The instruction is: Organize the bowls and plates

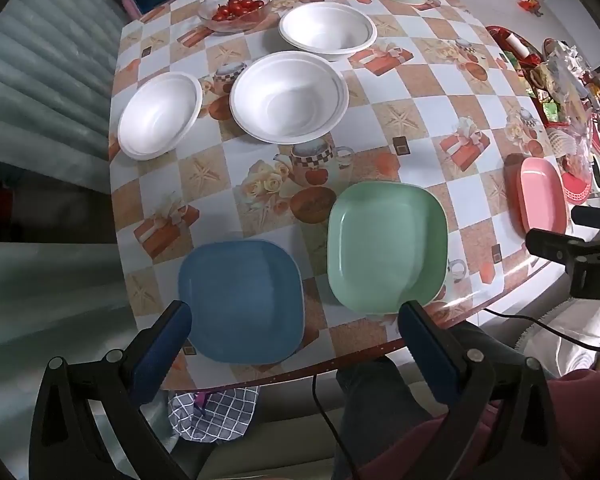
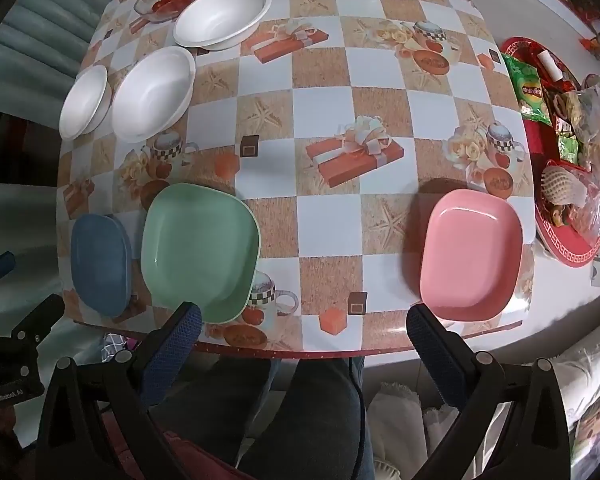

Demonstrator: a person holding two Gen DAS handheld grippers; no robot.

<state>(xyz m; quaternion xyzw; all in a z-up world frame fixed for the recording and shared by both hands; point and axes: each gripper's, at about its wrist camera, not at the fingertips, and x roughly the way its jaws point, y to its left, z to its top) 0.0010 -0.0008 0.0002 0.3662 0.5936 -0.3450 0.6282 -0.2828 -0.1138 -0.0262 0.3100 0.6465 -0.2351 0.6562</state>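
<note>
Three plates, three bowls, all upright, none stacked.
Near edge, left to right: blue plate (image 1: 242, 300), green plate (image 1: 386, 246), pink plate (image 2: 472, 254) well apart. Far left: three white bowls (image 1: 288, 96), empty.

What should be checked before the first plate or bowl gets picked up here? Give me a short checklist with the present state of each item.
1. Left gripper open and holding nothing: ok.
2. Right gripper open and holding nothing: ok.
3. Blue plate, green plate and pink plate lie flat, apart, nothing on them: ok.
4. Three white bowls, near-left, middle and far, upright and free of contents: ok.
5. Whether each bowl is one bowl or a nested stack: cannot tell; the rims look doubled.
6. Glass bowl of tomatoes clear of the white bowls: ok.
</note>
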